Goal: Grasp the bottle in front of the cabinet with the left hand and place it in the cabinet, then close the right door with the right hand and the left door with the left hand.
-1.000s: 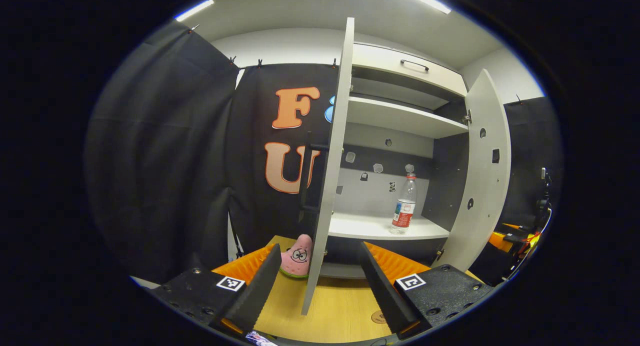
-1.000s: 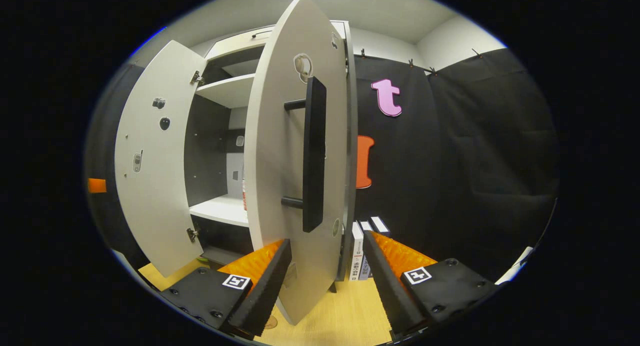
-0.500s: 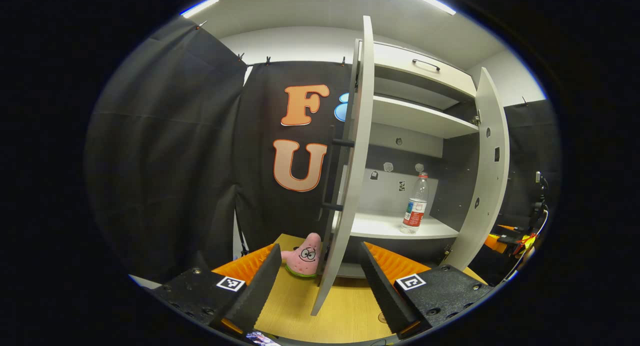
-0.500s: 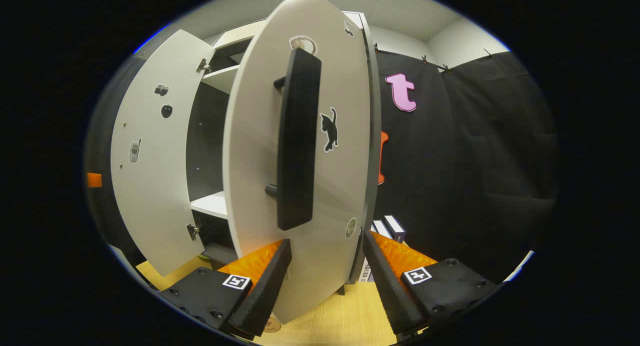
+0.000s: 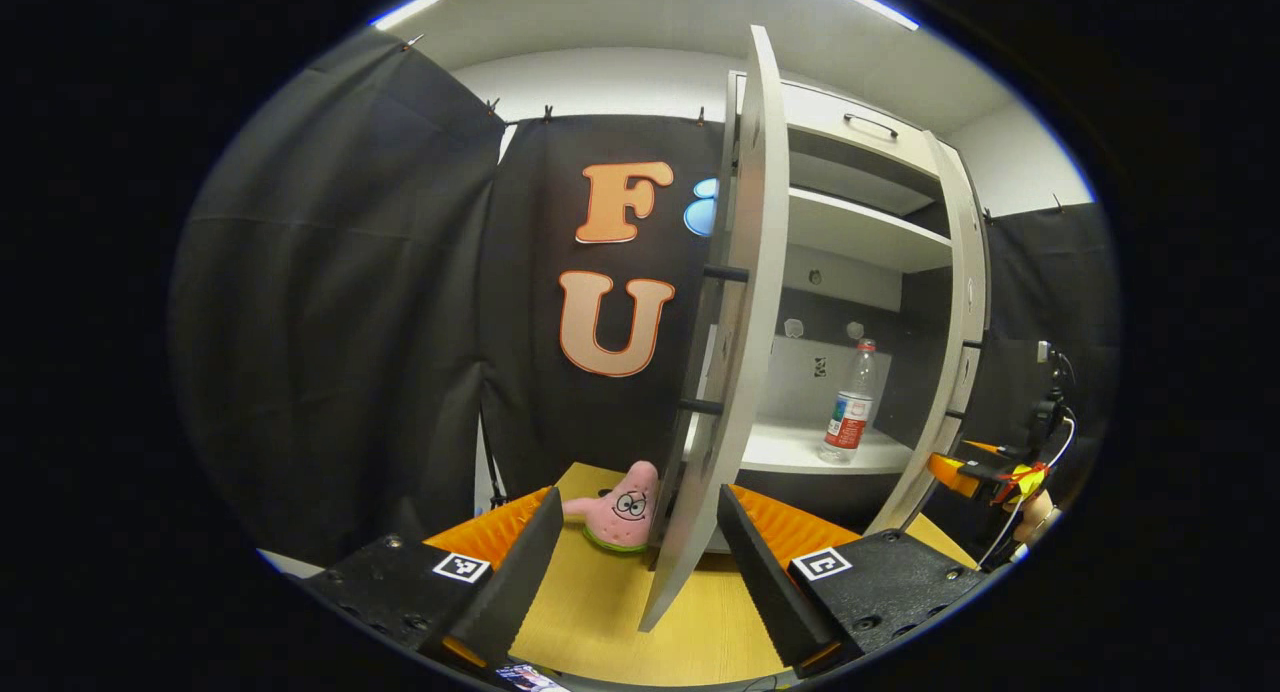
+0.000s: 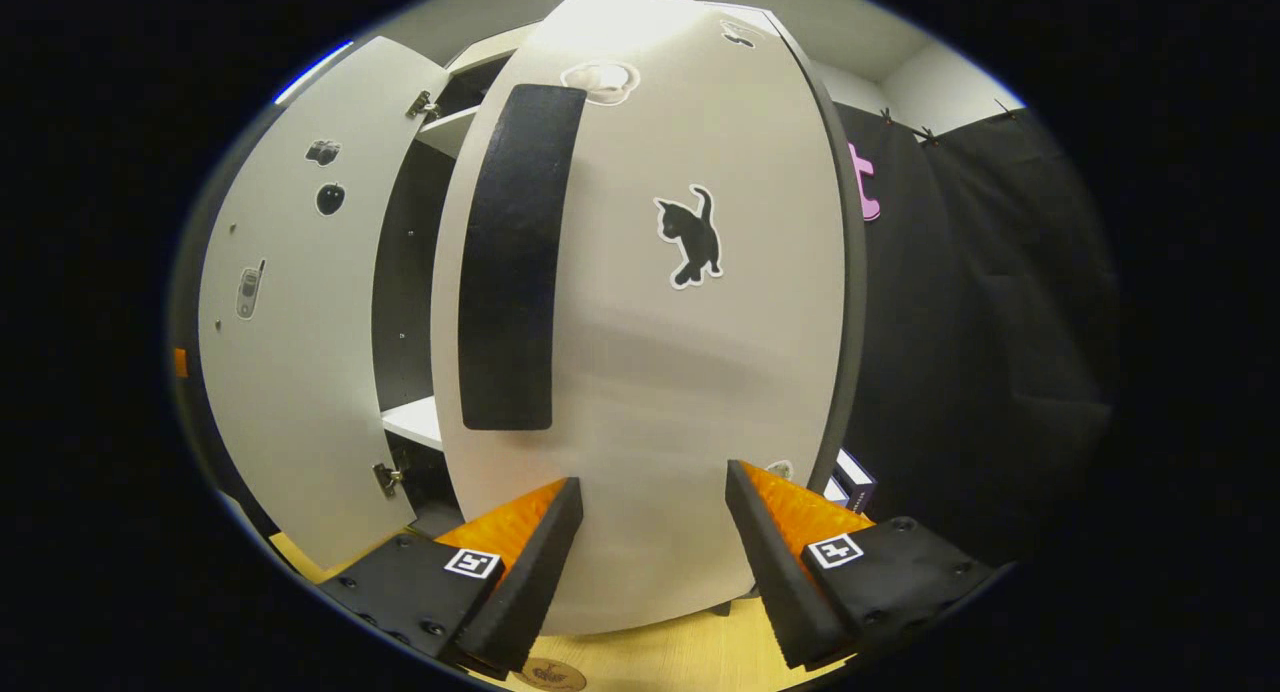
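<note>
Left gripper (image 5: 635, 552): fingers spread wide, nothing between them but the lower edge of the left door (image 5: 735, 322), which stands edge-on at 12 o'clock from the tips; no contact visible; door half open, its dark bar handle (image 5: 700, 342) on the outer face toward 11 o'clock. At 10 o'clock from the door's foot, a pink star-shaped plush toy (image 5: 622, 507) sits on the wooden tabletop (image 5: 600, 612), just beside the door. Past the door toward 2 o'clock, the cabinet (image 5: 860, 232) interior; the bottle (image 5: 848, 417) stands upright on the lower shelf (image 5: 800, 452), inside the cabinet, near its right wall; clear body, red-and-white label. At 3 o'clock, the right door (image 5: 950, 372) seen nearly edge-on, swung partway toward closed; the other gripper (image 5: 985, 470) shows just beyond its lower edge.

Right gripper (image 6: 645, 547): fingers wide apart, holding nothing; tips close against the outer face of the right door (image 6: 650, 372), whether touching cannot be told. On that face, a tall black handle (image 6: 515, 262) at 11 o'clock and a black cat sticker (image 6: 692, 237) at 12 o'clock. Further toward 9 o'clock, the left door's (image 6: 290, 312) inner face with small stickers; between the doors a strip of shelf (image 6: 415, 422). Books (image 6: 848, 482) at 3 o'clock beside the cabinet.
</note>
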Tool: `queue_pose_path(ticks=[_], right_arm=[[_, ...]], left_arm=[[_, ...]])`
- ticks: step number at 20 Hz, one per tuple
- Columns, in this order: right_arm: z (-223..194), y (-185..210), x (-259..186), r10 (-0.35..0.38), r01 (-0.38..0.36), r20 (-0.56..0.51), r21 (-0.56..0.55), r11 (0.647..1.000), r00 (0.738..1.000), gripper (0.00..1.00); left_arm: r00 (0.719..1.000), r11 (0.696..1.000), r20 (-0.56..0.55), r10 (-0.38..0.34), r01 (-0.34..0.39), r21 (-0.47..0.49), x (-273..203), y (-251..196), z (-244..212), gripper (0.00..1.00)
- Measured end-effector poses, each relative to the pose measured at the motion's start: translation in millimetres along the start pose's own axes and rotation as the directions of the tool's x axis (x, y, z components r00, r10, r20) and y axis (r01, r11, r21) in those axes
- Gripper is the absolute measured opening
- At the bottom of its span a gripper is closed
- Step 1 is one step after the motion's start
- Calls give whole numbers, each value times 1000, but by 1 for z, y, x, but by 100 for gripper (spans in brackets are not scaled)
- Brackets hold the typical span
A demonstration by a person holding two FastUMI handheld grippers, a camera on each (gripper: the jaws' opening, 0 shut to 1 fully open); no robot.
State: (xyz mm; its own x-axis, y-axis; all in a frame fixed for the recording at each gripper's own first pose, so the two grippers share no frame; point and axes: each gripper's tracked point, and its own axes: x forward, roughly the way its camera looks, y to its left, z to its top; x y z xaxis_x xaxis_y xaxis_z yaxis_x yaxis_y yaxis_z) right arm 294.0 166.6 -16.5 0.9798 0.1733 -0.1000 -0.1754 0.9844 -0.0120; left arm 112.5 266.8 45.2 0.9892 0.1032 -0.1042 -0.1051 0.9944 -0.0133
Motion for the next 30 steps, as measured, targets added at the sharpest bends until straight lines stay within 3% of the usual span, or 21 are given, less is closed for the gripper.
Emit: queue_pose_path(ticks=[8,22,26,30], right_arm=[[2,5,16,-36,36,5,19,999,999,95],[3,5,18,-99,99,-7,26,995,995,95],[2,6,9,-119,120,-19,34,992,993,96],[6,-12,-33,-140,141,-27,24,990,990,96]], left_arm=[[1000,1000,-25,10,-10,-16,33,16,-12,95],[997,998,-49,-64,65,20,61,10,-14,95],[994,994,-57,-96,99,46,63,7,-14,94],[992,993,-65,-106,109,49,63,4,-16,94]])
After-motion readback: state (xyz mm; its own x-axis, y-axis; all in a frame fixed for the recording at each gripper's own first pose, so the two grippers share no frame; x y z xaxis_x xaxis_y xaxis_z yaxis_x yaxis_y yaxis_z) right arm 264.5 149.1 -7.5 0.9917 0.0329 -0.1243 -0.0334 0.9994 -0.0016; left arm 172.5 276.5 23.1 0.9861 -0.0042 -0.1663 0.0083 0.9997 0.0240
